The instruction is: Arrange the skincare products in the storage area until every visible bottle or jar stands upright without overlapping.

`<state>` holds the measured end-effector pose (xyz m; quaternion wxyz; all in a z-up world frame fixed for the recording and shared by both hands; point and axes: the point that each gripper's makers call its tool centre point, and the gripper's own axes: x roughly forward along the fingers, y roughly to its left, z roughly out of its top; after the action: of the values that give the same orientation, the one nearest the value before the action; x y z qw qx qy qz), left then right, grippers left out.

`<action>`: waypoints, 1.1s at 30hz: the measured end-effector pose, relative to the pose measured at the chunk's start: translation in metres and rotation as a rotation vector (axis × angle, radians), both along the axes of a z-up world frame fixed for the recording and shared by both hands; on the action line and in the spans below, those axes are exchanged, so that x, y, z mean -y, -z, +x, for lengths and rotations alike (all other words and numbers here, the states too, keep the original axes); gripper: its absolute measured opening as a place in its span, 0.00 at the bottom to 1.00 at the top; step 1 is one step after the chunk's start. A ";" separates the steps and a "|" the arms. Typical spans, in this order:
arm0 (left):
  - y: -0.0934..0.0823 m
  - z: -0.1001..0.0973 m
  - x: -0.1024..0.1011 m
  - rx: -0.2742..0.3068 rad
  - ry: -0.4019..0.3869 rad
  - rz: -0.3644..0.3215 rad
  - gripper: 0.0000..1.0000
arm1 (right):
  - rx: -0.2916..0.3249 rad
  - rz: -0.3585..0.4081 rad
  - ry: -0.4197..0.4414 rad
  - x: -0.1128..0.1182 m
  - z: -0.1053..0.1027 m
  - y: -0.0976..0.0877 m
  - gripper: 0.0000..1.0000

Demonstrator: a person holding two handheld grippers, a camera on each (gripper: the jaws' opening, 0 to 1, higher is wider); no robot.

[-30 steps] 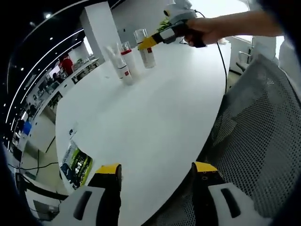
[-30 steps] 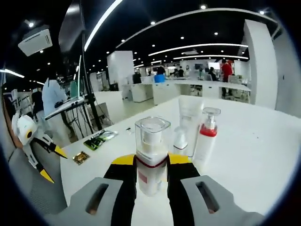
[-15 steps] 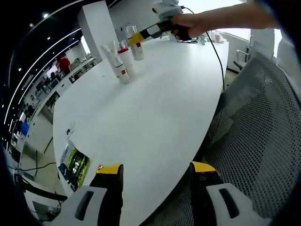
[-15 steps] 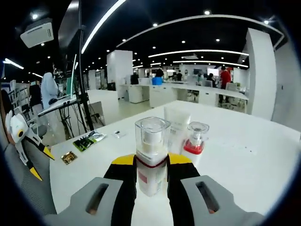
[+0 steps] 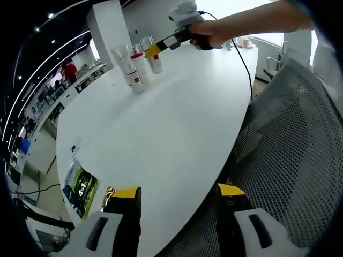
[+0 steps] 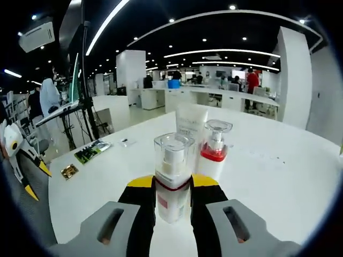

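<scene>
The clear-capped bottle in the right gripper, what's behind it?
Just behind the clear-capped bottle stand a red-collared pump bottle and a white tube, both upright on the white table. The tube's lower part is hidden by the bottles.

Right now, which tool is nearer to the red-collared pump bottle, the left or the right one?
Right. The right tool stands just before the red-collared pump bottle, gripping the clear-capped bottle. The left tool hangs at the table's opposite edge, open.
</scene>
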<state>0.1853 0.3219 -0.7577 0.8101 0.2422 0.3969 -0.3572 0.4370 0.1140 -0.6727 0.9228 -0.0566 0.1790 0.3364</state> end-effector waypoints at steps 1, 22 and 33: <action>0.000 -0.001 0.000 -0.004 0.001 -0.001 0.57 | 0.001 -0.002 0.000 0.000 0.001 0.001 0.22; 0.006 -0.003 -0.001 -0.029 0.010 0.019 0.56 | 0.036 -0.011 0.003 0.004 0.013 0.032 0.22; 0.008 -0.005 -0.002 -0.047 0.011 0.027 0.55 | 0.038 -0.050 -0.010 0.004 0.028 0.050 0.22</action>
<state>0.1798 0.3243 -0.7659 0.7952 0.2467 0.4195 -0.3617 0.4651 0.1101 -0.7226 0.9226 -0.0869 0.1696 0.3353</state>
